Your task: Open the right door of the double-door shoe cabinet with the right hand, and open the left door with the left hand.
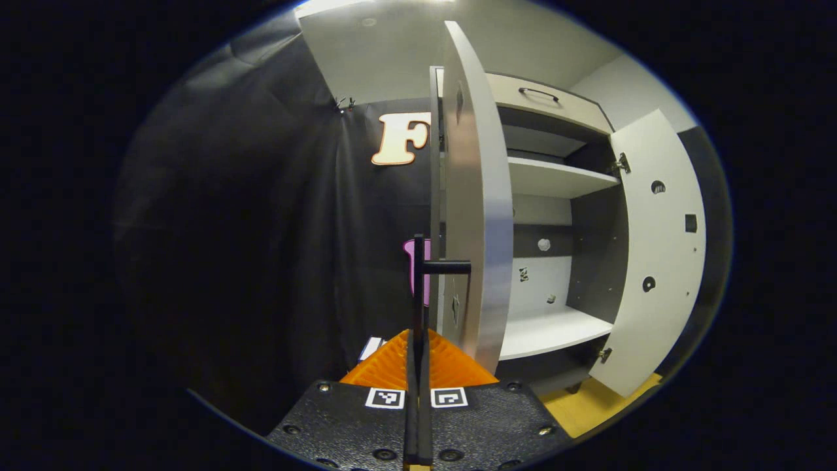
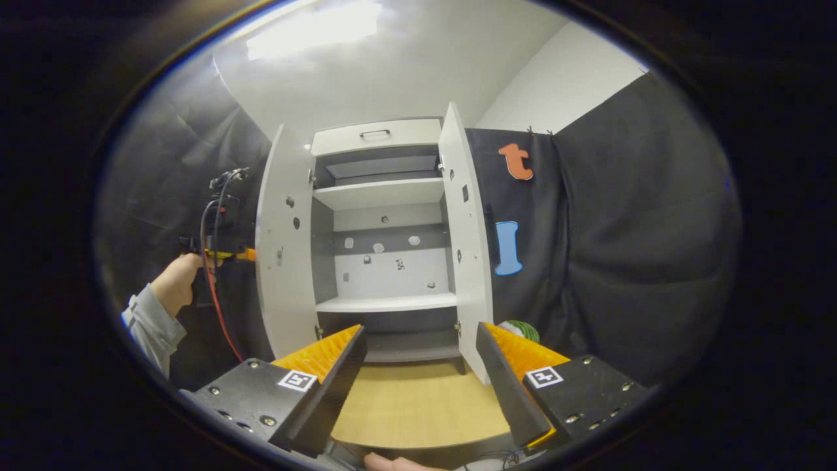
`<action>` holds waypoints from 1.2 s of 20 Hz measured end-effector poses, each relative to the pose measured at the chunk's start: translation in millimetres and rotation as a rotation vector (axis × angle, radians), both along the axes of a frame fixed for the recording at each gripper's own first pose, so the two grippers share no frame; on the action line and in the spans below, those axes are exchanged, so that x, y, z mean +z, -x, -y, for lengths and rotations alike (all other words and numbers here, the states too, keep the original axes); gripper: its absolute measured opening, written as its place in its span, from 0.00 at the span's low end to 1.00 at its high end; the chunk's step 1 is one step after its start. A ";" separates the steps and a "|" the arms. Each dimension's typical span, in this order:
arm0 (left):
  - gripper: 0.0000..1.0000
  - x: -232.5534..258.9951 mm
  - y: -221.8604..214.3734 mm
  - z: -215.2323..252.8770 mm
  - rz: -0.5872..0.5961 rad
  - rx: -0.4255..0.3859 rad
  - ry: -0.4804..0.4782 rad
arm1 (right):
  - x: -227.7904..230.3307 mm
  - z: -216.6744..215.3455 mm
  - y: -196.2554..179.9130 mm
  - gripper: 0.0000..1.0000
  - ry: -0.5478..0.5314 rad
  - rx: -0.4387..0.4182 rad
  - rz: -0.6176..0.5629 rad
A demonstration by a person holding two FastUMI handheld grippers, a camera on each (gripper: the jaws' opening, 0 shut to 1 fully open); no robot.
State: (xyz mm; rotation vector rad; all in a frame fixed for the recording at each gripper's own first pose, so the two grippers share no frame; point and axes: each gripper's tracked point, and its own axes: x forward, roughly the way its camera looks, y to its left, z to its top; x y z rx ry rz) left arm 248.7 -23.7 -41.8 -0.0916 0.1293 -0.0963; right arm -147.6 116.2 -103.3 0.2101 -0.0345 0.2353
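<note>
Your left gripper (image 1: 417, 366) is pinched narrow on the thin black handle (image 1: 418, 294) of the shoe cabinet's left door (image 1: 480, 216), the bar caught between both fingers; that door stands swung well out, edge-on to the left gripper view. In the right gripper view your hand (image 2: 175, 281) and sleeve (image 2: 147, 330) show at the far left, beside the outer face of the same door (image 2: 281, 261). Between the two doors the shoe cabinet (image 2: 382, 196) shows its shelves, with a closed drawer (image 2: 376, 136) along the top. The right door (image 2: 465, 242) also stands open, hinged at the cabinet's right edge. Your right gripper (image 2: 422, 386) hangs back from the cabinet over the wooden floor (image 2: 418, 405), fingers spread wide and holding nothing.
</note>
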 end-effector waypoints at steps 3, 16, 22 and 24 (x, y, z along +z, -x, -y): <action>0.00 -3.2 -3.1 5.0 -0.014 0.005 -0.057 | -0.3 2.3 0.2 0.98 -0.005 -0.009 -0.001; 0.00 -0.1 -9.3 -6.7 -0.029 0.018 -0.002 | -5.8 21.2 -1.6 1.00 0.001 -0.042 -0.009; 0.02 2.2 19.2 -3.4 -0.021 0.040 0.020 | -9.0 25.5 -3.3 1.00 -0.003 -0.051 -0.019; 0.36 9.9 35.8 -10.7 -0.006 0.068 -0.022 | -9.1 25.5 -3.2 1.00 -0.004 -0.053 -0.020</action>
